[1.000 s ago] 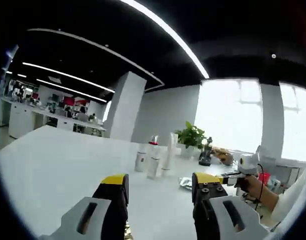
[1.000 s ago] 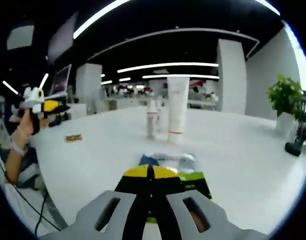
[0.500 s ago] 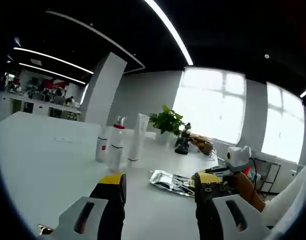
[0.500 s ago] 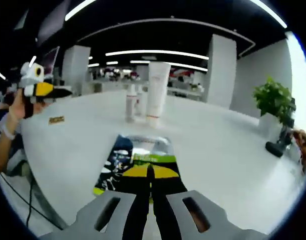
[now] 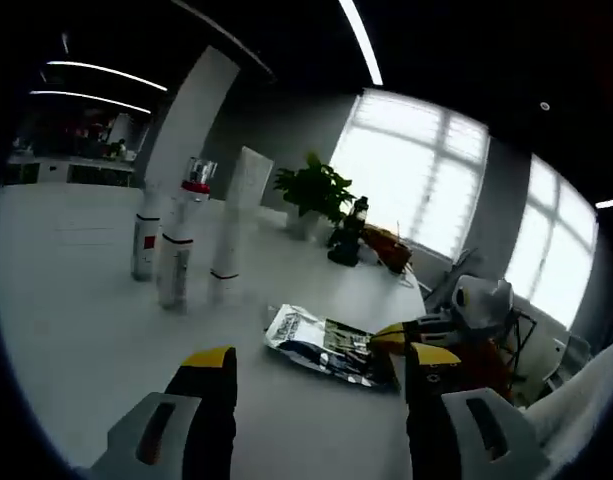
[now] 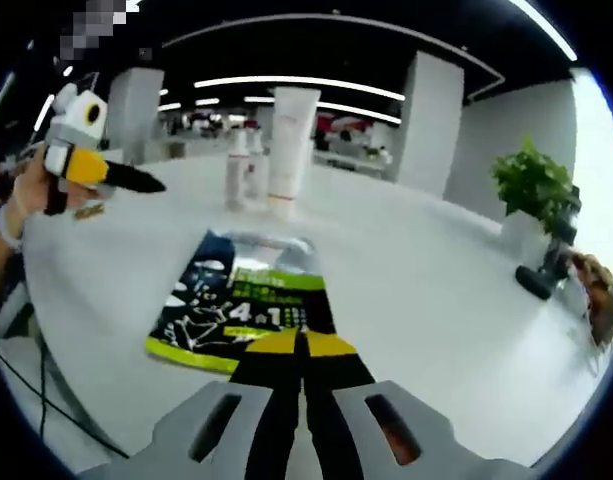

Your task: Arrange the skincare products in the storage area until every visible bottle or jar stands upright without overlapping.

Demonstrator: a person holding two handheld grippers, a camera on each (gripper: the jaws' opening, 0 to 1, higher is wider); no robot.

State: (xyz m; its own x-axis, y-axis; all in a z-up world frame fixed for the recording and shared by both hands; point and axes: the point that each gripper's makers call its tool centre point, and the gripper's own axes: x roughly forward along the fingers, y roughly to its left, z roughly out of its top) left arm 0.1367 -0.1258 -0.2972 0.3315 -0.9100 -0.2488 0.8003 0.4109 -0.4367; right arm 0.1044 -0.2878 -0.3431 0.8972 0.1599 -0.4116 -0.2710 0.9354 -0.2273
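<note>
Lying flat before upright bottles (image 5: 173, 250), a sachet (image 6: 241, 310) on the table (image 6: 436, 290)

White table (image 6: 426, 270): upright bottles (image 5: 174, 240), tube (image 6: 291, 135), flat sachet (image 6: 241, 305).

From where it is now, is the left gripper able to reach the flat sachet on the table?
Probably yes. The left gripper is open, and the flat sachet lies just beyond its jaws on the white table, with nothing between them.

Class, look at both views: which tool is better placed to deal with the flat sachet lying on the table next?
Probably the right tool: its shut jaws point at the sachet just ahead. The left tool is open, with the sachet further off.
</note>
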